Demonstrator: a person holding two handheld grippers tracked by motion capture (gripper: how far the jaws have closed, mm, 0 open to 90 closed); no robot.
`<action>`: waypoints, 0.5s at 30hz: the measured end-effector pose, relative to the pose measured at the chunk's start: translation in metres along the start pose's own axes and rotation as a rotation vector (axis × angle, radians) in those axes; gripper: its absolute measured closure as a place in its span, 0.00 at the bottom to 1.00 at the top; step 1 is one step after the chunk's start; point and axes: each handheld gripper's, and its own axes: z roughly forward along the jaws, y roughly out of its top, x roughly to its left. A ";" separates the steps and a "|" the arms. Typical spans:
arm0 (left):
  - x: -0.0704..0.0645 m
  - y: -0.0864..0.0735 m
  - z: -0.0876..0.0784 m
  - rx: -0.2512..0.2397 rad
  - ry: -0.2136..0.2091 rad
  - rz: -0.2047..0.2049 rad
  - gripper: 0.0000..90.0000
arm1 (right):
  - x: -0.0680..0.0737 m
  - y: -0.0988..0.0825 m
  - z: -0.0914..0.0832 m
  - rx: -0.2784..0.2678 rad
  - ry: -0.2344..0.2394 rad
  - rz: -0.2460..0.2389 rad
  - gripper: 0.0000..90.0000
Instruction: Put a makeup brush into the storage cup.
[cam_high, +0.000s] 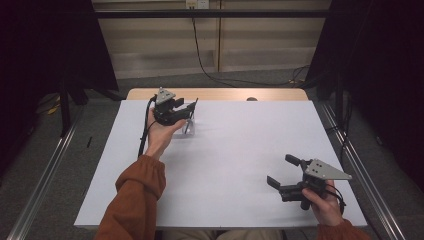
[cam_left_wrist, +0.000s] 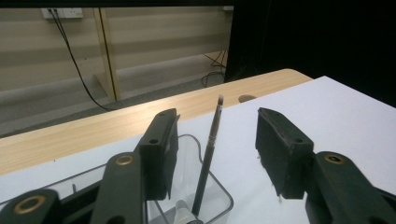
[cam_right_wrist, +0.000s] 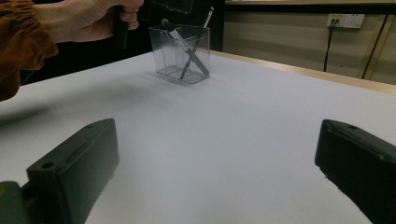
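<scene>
Two grippers (two brushes, one holder)

The left gripper is hovering over what is probably a clear holder; the right gripper is resting open, well apart.

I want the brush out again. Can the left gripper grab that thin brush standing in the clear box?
Probably yes. The left gripper is open right above the clear box, and the thin brush stands between its jaws untouched, with nothing blocking it.
</scene>
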 end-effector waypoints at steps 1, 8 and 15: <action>0.000 0.000 0.000 0.000 0.003 -0.004 0.46 | 0.000 0.000 0.000 0.000 -0.001 0.000 0.00; 0.003 0.001 -0.001 -0.022 -0.007 -0.014 0.28 | -0.003 -0.001 0.000 -0.001 -0.008 0.009 0.00; 0.005 0.001 -0.002 -0.019 -0.015 -0.028 0.11 | -0.004 -0.002 0.000 -0.010 -0.019 0.013 0.00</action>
